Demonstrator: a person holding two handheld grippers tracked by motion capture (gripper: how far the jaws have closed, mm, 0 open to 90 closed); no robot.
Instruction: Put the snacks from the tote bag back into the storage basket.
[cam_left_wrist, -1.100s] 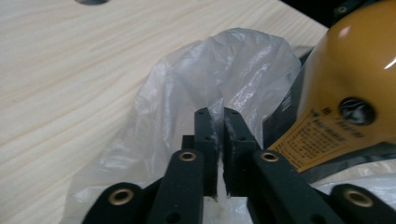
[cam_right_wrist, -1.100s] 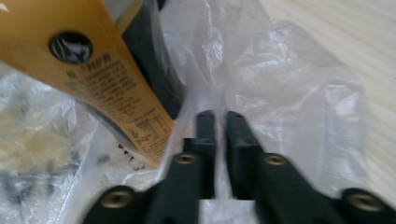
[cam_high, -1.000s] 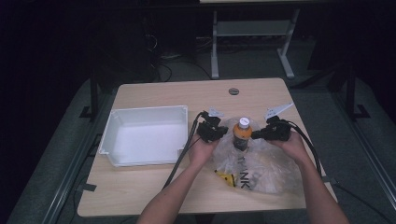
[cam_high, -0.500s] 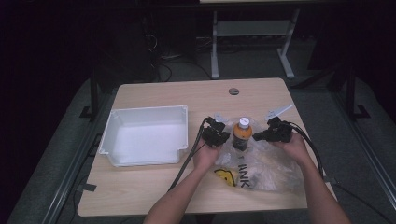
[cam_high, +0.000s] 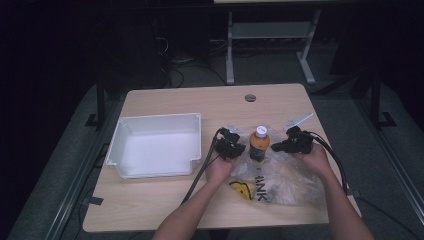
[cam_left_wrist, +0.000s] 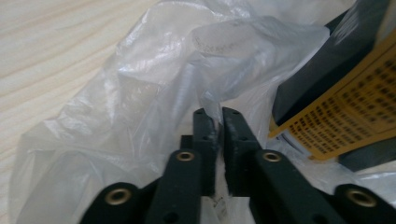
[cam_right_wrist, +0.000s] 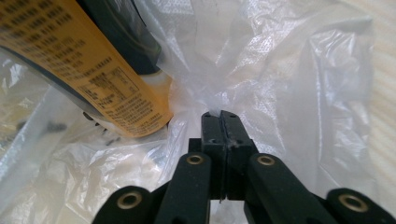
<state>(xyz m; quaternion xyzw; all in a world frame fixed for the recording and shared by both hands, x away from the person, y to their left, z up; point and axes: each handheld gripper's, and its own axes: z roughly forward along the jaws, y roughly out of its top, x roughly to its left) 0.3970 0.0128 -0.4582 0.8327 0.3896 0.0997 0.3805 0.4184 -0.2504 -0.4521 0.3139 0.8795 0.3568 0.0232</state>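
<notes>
Both tongs, left (cam_high: 239, 148) and right (cam_high: 278, 147), now sit lower than a second ago, each clenched on the plastic bag (cam_high: 280, 181), peeling it down off the bottle (cam_high: 258, 145).

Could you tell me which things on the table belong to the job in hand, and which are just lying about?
In the job:
plastic bag, pinched by left gripper and right gripper
orange bottle, standing between them

Lying about:
white tray
</notes>
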